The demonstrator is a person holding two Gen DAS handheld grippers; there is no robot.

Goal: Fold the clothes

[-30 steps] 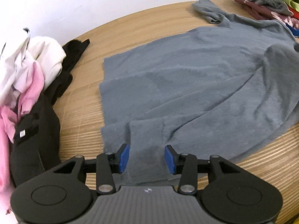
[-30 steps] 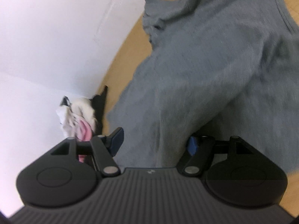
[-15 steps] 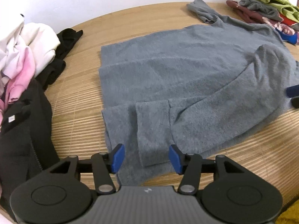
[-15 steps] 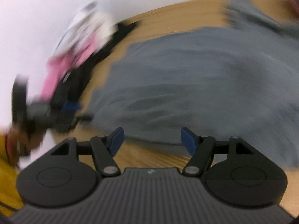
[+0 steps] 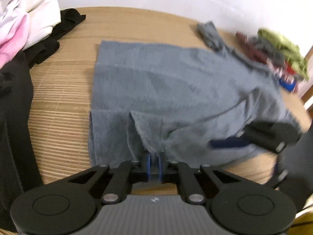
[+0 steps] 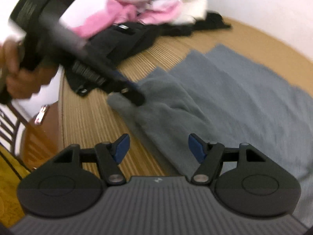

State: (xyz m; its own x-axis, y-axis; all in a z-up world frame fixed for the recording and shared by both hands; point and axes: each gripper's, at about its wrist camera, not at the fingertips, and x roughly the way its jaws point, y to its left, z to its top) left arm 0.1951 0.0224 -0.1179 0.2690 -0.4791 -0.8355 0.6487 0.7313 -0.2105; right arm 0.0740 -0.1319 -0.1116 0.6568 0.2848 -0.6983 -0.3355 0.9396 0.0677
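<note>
Left gripper (image 5: 154, 161) jaws just closed, pinching grey sweater's (image 5: 176, 82) cuff; right gripper (image 6: 158, 146) jaws wide, empty; thin pinch may slip on lifting.

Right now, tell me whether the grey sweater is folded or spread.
Partly folded: the grey sweater lies mostly flat, one sleeve doubled over its body.

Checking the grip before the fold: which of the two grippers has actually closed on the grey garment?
The left gripper: its blue pads have just closed on the near edge of the grey garment. The right gripper stands open above the cloth, pinching nothing.
</note>
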